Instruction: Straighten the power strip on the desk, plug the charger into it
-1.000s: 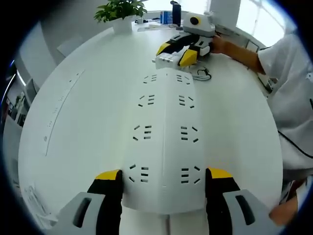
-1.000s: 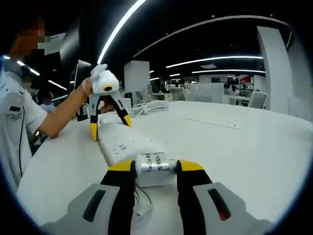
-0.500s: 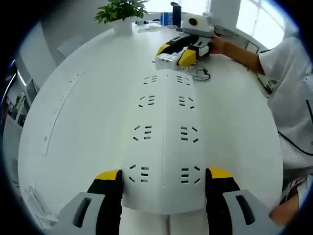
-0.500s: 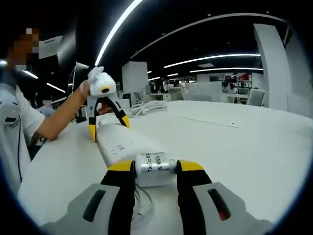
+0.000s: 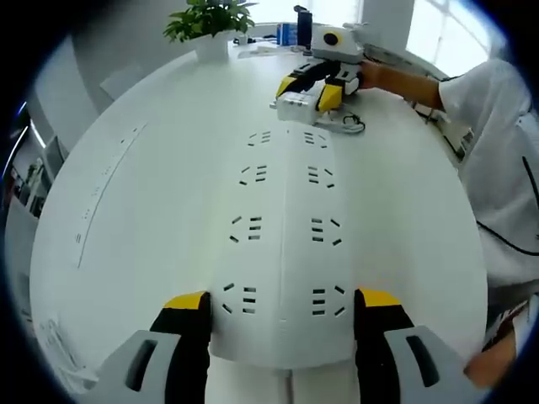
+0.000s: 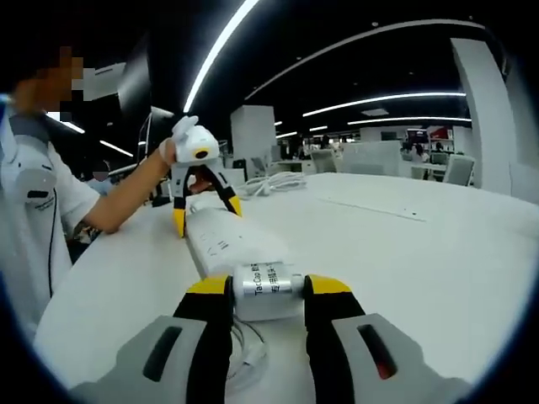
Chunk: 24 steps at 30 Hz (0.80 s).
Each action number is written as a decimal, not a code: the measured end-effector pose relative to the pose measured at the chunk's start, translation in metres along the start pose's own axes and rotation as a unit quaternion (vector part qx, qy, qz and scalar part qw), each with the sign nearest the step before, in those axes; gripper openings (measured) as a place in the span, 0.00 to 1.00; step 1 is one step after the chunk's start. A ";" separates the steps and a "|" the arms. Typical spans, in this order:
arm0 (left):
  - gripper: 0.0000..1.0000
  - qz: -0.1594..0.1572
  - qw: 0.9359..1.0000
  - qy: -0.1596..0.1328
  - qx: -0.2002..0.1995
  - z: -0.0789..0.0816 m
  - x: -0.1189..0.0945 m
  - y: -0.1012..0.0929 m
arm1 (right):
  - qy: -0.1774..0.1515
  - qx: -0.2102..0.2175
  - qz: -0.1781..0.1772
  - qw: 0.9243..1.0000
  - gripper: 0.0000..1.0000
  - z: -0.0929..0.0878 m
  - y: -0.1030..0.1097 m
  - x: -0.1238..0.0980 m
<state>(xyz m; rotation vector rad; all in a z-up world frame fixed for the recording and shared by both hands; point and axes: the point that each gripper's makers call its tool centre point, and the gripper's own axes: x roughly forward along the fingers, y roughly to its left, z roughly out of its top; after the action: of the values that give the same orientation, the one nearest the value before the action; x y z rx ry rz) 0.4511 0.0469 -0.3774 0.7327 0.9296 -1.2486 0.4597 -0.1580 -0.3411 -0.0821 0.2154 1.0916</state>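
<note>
A long white power strip (image 5: 282,210) with several sockets lies flat on the white desk (image 5: 152,185). My left gripper (image 5: 284,307) straddles its near end, both yellow-tipped jaws pressed against its sides. In the right gripper view that gripper (image 6: 205,215) stands over the strip (image 6: 227,248) at its far end, held by a gloved hand. My right gripper (image 6: 268,286) is shut on a white and silver charger (image 6: 265,282) with printed text. In the left gripper view the right gripper (image 5: 307,91) holds the charger (image 5: 295,103) just past the strip's other end.
A thin white cable (image 6: 244,353) trails from the charger onto the desk, seen also as a cable loop (image 5: 349,124). A potted plant (image 5: 210,21) and a blue bottle (image 5: 301,21) stand at the desk's far edge. A person's white sleeve (image 5: 497,168) borders one side.
The right gripper with the charger has shifted slightly sideways at the strip's end. The left gripper and the strip have stayed put.
</note>
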 end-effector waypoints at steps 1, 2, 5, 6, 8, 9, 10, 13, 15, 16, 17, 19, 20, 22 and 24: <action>0.70 -0.001 1.000 -0.003 0.000 0.000 0.000 0.000 | 0.000 -0.001 0.004 1.000 0.33 0.000 0.000 -0.001; 0.70 -0.001 1.000 -0.004 0.000 0.000 0.000 0.000 | 0.000 -0.002 0.010 1.000 0.33 0.000 0.001 -0.002; 0.70 0.000 1.000 0.000 0.001 0.001 0.000 0.000 | 0.002 -0.008 0.029 1.000 0.33 -0.001 0.005 -0.003; 0.70 0.000 1.000 0.002 0.002 0.001 0.001 0.000 | 0.003 -0.008 0.035 0.999 0.33 -0.001 0.005 -0.003; 0.70 0.001 1.000 0.006 0.003 0.001 0.001 0.000 | 0.005 -0.009 0.041 0.999 0.33 -0.001 0.005 -0.003; 0.70 0.002 1.000 0.007 0.002 0.001 0.001 0.000 | 0.007 -0.011 0.042 0.999 0.33 -0.001 0.006 -0.003; 0.70 0.002 1.000 0.006 0.002 0.001 0.001 0.000 | 0.008 -0.013 0.041 0.999 0.33 -0.001 0.006 -0.002; 0.70 0.003 1.000 0.006 0.001 0.001 0.001 0.000 | 0.019 -0.027 0.027 0.999 0.33 0.000 0.005 -0.001; 0.70 0.004 1.000 0.008 0.000 0.002 0.001 0.000 | 0.024 -0.031 0.001 0.999 0.36 0.005 0.003 -0.002; 0.70 0.004 1.000 0.008 0.000 0.002 0.001 0.000 | 0.014 -0.032 -0.026 0.999 0.39 0.015 0.002 -0.004; 0.70 0.003 1.000 0.007 0.000 0.002 0.001 0.000 | 0.010 -0.032 -0.052 0.998 0.43 0.023 0.002 -0.007; 0.70 0.003 1.000 0.007 0.001 0.001 0.001 0.000 | 0.003 -0.012 -0.146 0.989 0.50 0.037 -0.007 -0.017; 0.70 0.003 1.000 0.007 0.000 0.001 0.001 0.000 | -0.003 0.000 -0.203 0.979 0.55 0.042 -0.011 -0.023; 0.70 0.003 1.000 0.008 0.000 0.001 0.001 0.001 | -0.031 -0.001 -0.277 0.960 0.60 0.054 -0.012 -0.034; 0.70 0.003 1.000 0.008 0.001 0.001 0.001 0.002 | -0.056 -0.006 -0.357 0.932 0.57 0.061 -0.010 -0.044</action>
<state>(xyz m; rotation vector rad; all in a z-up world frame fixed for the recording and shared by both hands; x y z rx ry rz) 0.4529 0.0461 -0.3774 0.7470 0.9386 -1.2404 0.4573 -0.1909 -0.2725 -0.0995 0.0620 0.3682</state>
